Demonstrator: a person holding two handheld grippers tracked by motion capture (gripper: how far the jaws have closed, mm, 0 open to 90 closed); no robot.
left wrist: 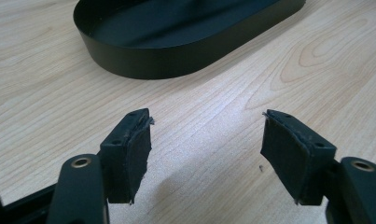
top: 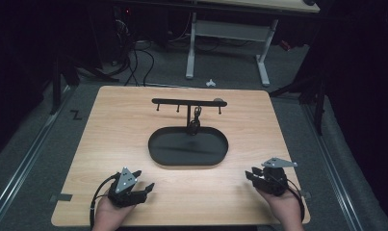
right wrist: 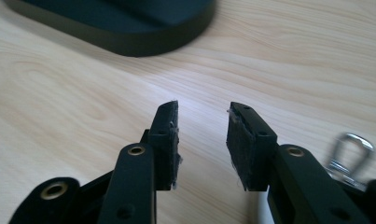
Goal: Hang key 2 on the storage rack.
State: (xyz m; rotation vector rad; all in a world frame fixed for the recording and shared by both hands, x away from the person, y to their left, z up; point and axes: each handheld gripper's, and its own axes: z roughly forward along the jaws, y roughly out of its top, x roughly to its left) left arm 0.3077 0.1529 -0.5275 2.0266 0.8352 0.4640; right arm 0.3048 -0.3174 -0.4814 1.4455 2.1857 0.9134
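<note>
Silver and glinting, a small D-shaped metal clip (right wrist: 351,151) lies flat on the pale wooden table (top: 114,125), just beside the outer flank of the right gripper (right wrist: 202,109). It sits off to the side of the jaws, level with the arm and behind the pads, not ahead of them. That offset is what matters: in my judgement the jaws would have to draw back and swing sideways before they could straddle it. Its long axis seems to run roughly along the jaws' own line, and its near end is hidden behind the gripper arm.

The right gripper's jaws stand a narrow gap apart with nothing between them. The left gripper (left wrist: 206,116) is spread wide and empty, well apart from the clip across the table. Ahead of both lies a black oval metal tray (top: 150,144) carrying a black T-shaped hook rack (top: 187,102).
</note>
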